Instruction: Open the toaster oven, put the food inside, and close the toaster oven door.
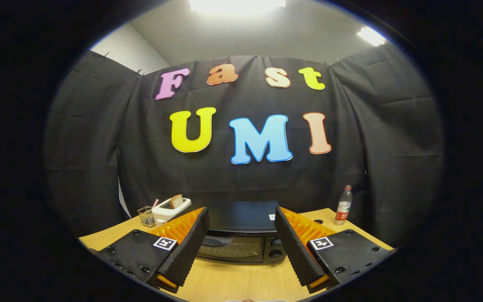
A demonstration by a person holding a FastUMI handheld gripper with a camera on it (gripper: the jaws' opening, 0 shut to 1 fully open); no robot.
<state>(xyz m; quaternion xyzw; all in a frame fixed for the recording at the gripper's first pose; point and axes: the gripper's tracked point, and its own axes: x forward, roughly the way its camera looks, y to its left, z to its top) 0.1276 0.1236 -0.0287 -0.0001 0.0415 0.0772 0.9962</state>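
Gripper [241, 241] up over the wooden surface [233, 281], fingers spread wide with nothing between them. Just beyond the fingers sits the black toaster oven [241, 235], door closed, handle across the top of the glass, knobs [276, 248] stacked down its right side. Toward the surface's far left corner stands a white toaster [170, 209] with a slice of bread [177, 201] poking up from its slot, a small wire holder [146, 216] just beside it. At the far right corner, a plastic bottle [344, 206] stands upright, well apart from the oven.
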